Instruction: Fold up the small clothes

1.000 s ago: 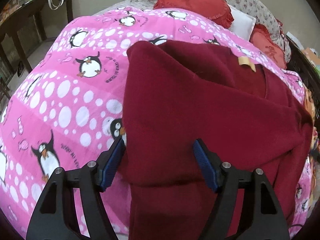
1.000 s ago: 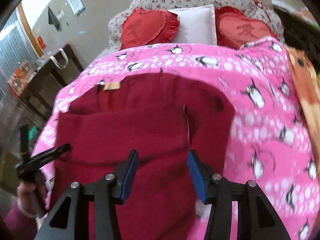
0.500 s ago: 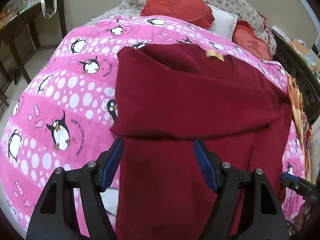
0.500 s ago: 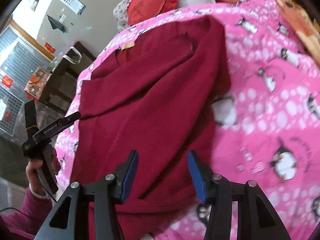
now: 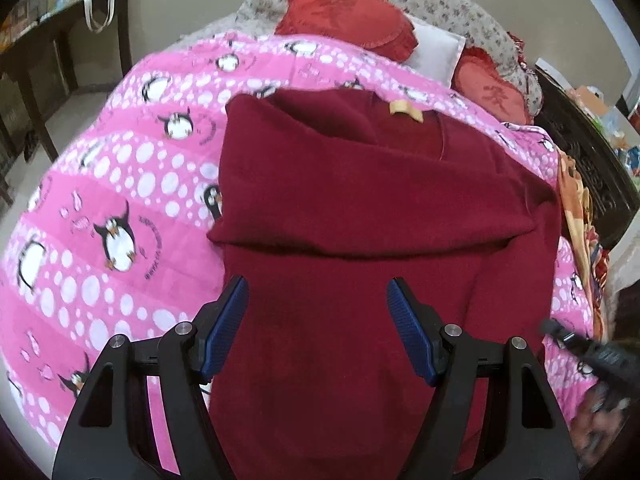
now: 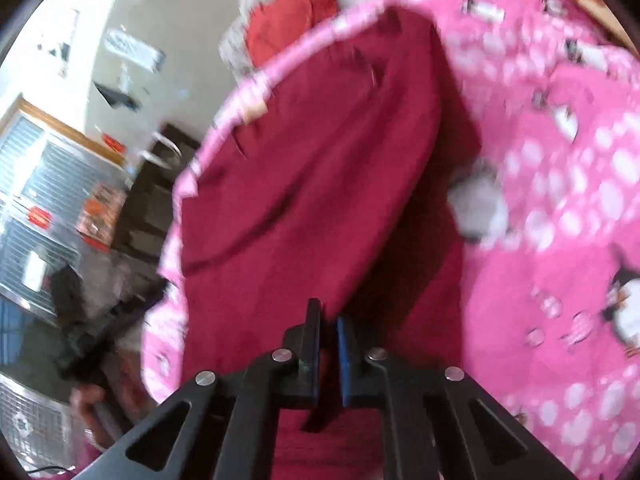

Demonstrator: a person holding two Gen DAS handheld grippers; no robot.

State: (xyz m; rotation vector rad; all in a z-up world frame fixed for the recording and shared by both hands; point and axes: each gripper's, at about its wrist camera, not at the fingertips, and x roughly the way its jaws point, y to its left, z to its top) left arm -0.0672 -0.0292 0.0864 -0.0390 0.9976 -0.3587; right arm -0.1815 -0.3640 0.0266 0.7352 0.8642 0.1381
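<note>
A dark red sweater (image 5: 360,216) lies on a pink penguin-print bedspread (image 5: 120,200), its sleeves folded across the body and a tan label at the collar. My left gripper (image 5: 318,320) is open and empty, hovering over the sweater's lower half. My right gripper (image 6: 328,344) is shut on the sweater (image 6: 304,168) at its lower hem; that view is blurred. The right gripper also shows at the lower right edge of the left wrist view (image 5: 592,352).
Red heart-shaped cushions (image 5: 348,16) and a white pillow (image 5: 436,48) lie at the bed's head. A dark wooden table (image 5: 60,36) stands left of the bed. An orange cloth (image 5: 576,200) lies along the bed's right side.
My right gripper has closed on the sweater's lower hem and dropped toward the bed. My left gripper stays open and has shifted slightly back along the sweater.
</note>
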